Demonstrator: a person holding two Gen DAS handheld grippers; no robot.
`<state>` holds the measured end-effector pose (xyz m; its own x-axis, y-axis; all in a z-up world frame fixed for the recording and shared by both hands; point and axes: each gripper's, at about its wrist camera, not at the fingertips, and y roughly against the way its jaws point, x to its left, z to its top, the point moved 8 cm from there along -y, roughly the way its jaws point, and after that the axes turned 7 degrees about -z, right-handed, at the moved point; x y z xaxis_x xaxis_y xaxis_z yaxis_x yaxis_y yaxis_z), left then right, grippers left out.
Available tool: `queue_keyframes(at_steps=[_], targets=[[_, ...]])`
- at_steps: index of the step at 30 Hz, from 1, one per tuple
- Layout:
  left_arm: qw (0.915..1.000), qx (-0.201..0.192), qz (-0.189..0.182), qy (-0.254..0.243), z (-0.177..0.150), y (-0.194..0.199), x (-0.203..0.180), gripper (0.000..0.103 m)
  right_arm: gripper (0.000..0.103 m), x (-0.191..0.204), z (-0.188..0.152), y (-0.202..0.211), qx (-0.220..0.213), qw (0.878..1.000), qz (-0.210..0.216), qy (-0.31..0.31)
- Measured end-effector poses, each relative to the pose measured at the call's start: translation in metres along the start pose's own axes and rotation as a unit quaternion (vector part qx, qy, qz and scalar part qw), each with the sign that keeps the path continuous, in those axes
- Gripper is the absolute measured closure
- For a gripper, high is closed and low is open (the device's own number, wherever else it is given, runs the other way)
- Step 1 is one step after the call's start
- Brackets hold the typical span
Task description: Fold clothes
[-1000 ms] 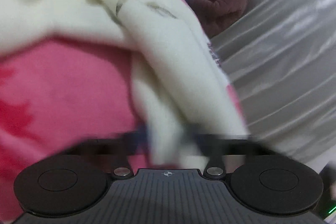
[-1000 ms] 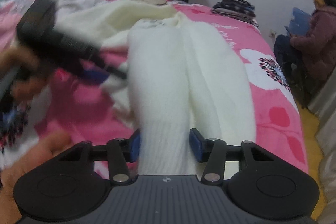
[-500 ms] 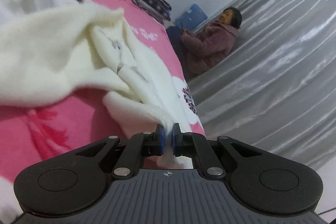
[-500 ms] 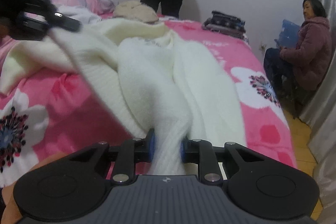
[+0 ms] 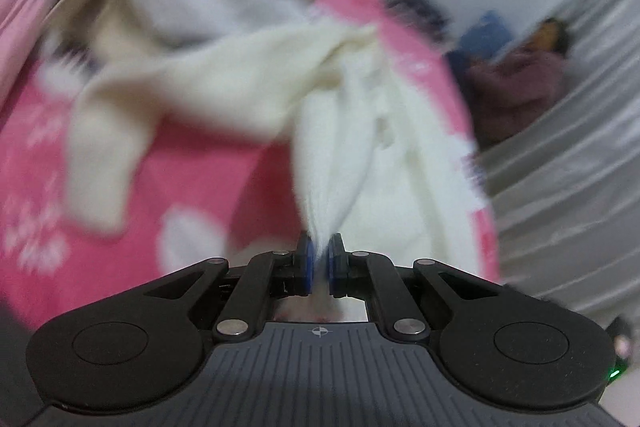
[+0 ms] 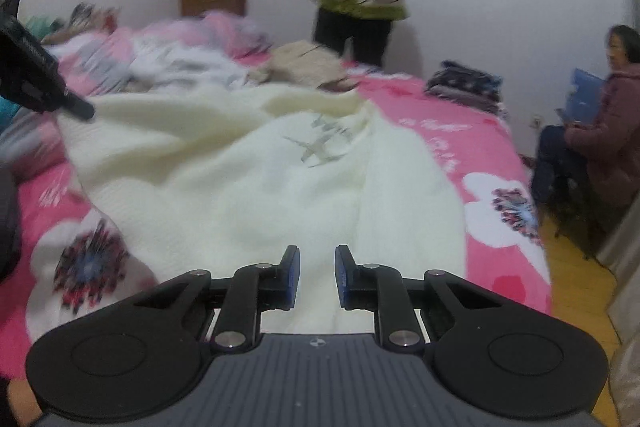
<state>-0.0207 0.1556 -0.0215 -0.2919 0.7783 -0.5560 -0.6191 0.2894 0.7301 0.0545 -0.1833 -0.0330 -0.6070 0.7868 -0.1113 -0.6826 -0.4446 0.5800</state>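
Two grippers on one cream sweater (image 6: pixel 248 187): left gripper (image 5: pixel 319 261) pinches an edge; right gripper (image 6: pixel 317 277) closing around hem at six o'clock. Advice: lift evenly, keep fabric taut.

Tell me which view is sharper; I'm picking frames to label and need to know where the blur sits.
Left wrist view: heavy motion smear over the cream sweater and pink bedspread; only the left gripper is crisp. Right wrist view: clearer, the sweater's grey print is readable, the right gripper sharp, far clothes soft, fisheye bending the edges.
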Motion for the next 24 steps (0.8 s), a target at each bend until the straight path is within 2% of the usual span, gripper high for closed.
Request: queue_keyframes(at_steps=[2,5,7,8,9,10,11,12,13,14,15,16,19,20,21,22,23,24], targets=[[0.998,0.032,0.047,0.028,-0.013,-0.023,0.035,0.098,0.082,0.007,-0.006,-0.008,0.014,1.0,0.01,0.024],[0.991,0.065,0.115,-0.021,-0.019,-0.06,0.064,0.095,0.082,0.018,-0.023,-0.034,0.047,0.998,0.022,0.044],[0.9905,0.07,0.117,-0.015,-0.025,-0.077,0.079,0.09,0.081,0.023,-0.036,-0.051,0.075,0.996,0.027,0.048],[0.9901,0.075,0.113,-0.036,-0.025,-0.078,0.078,0.09,0.079,0.023,-0.042,-0.059,0.085,0.995,0.025,0.053],[0.989,0.079,0.108,-0.062,-0.024,-0.078,0.076,0.088,0.073,0.023,-0.049,-0.066,0.093,0.994,0.022,0.059],[0.9861,0.079,0.112,-0.093,-0.023,-0.073,0.072,0.081,0.061,0.022,-0.056,-0.069,0.097,0.993,0.017,0.066],[0.9819,0.079,0.117,-0.126,-0.022,-0.067,0.068,0.073,0.059,0.019,-0.06,-0.071,0.092,0.993,0.015,0.072],[0.9785,0.068,0.125,-0.149,-0.021,-0.061,0.065,0.054,0.057,0.017,-0.062,-0.07,0.084,0.993,0.022,0.075],[0.9755,0.057,0.122,-0.174,-0.02,-0.057,0.062,0.04,0.051,0.017,-0.063,-0.068,0.079,0.993,0.033,0.078],[0.9767,0.055,0.11,-0.176,-0.019,-0.061,0.063,0.037,0.048,0.019,-0.064,-0.066,0.076,0.992,0.047,0.088],[0.9786,0.054,0.097,-0.173,-0.018,-0.067,0.065,0.036,0.034,0.022,-0.067,-0.064,0.074,0.989,0.06,0.11],[0.9803,0.054,0.084,-0.17,-0.016,-0.073,0.067,0.036,0.024,0.026,-0.07,-0.063,0.071,0.986,0.074,0.134],[0.9892,0.032,0.062,-0.129,-0.011,-0.092,0.072,0.029,0.016,0.042,-0.08,-0.069,0.053,0.97,0.053,0.23],[0.9902,0.017,0.055,-0.127,-0.005,-0.097,0.07,0.031,0.016,0.044,-0.081,-0.072,0.05,0.968,0.05,0.241],[0.9881,0.007,0.055,-0.144,-0.002,-0.099,0.062,0.048,0.027,0.045,-0.079,-0.073,0.051,0.97,0.055,0.231],[0.983,-0.003,0.067,-0.171,0.001,-0.099,0.056,0.074,0.053,0.046,-0.077,-0.073,0.054,0.973,0.061,0.216],[0.9825,-0.007,0.06,-0.176,0.002,-0.099,0.051,0.083,0.063,0.05,-0.076,-0.072,0.045,0.973,0.044,0.223],[0.983,-0.009,0.05,-0.176,0.002,-0.099,0.047,0.094,0.086,0.054,-0.075,-0.07,0.035,0.971,0.021,0.235]])
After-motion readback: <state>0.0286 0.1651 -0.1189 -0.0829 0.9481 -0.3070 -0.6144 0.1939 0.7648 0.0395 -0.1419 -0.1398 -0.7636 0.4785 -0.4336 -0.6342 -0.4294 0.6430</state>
